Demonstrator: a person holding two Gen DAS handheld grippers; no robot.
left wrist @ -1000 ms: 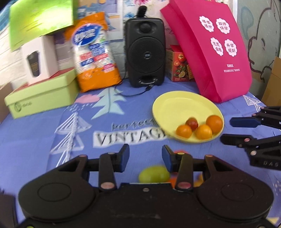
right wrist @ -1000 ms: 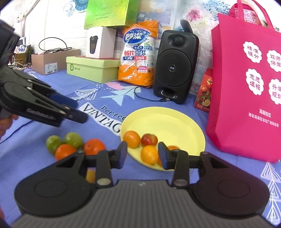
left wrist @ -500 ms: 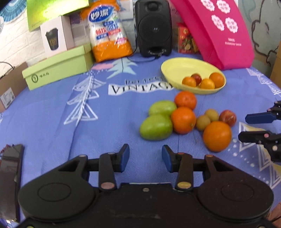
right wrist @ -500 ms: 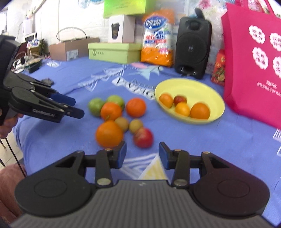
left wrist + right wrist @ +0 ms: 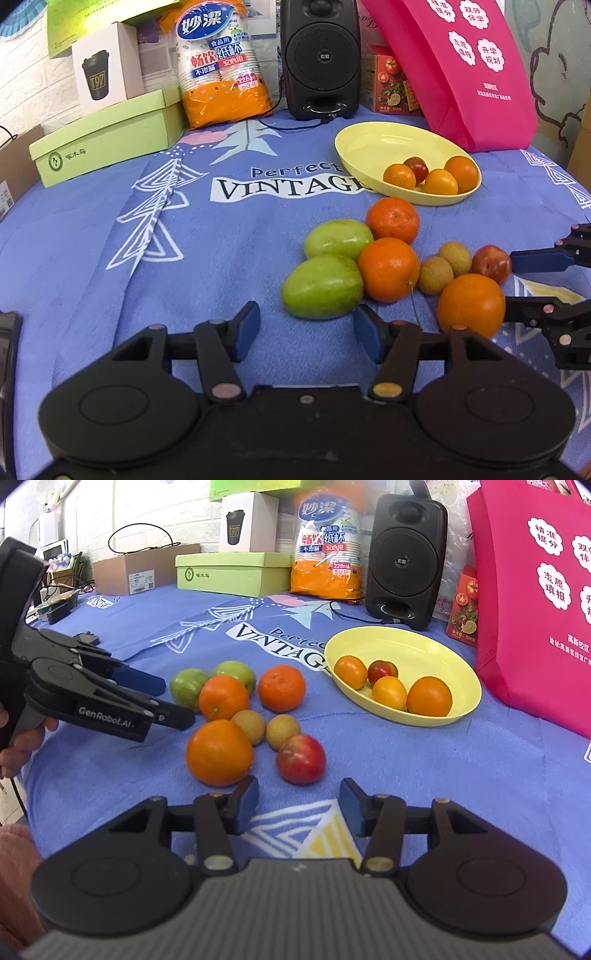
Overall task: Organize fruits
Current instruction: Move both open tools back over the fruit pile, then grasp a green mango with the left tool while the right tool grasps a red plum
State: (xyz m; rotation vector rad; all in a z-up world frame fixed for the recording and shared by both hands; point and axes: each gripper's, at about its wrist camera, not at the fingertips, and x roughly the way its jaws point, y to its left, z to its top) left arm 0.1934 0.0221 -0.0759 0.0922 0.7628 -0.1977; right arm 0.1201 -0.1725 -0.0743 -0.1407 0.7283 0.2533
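Note:
A yellow plate [image 5: 369, 144] [image 5: 436, 653] holds several small fruits. Loose fruit lies on the blue cloth in front of it: two green fruits [image 5: 322, 286] [image 5: 189, 686], three oranges [image 5: 471, 304] [image 5: 219, 752], two small brown fruits [image 5: 436, 275] [image 5: 249, 726] and a red apple [image 5: 492, 264] [image 5: 301, 758]. My left gripper [image 5: 306, 328] [image 5: 166, 698] is open and empty, just in front of the nearest green fruit. My right gripper [image 5: 298, 805] [image 5: 517, 278] is open and empty, just short of the red apple and the big orange.
At the back stand a black speaker [image 5: 320, 55], an orange pack of paper cups [image 5: 221, 62], a green box [image 5: 107, 136], a white cup box [image 5: 105, 75] and a pink bag [image 5: 461, 66]. A cable [image 5: 291, 125] lies by the speaker.
Both grippers have pulled back from the plate over the last second, so the loose fruit came into view. Since half a second ago both have moved slightly closer to the fruit pile. Both stay open.

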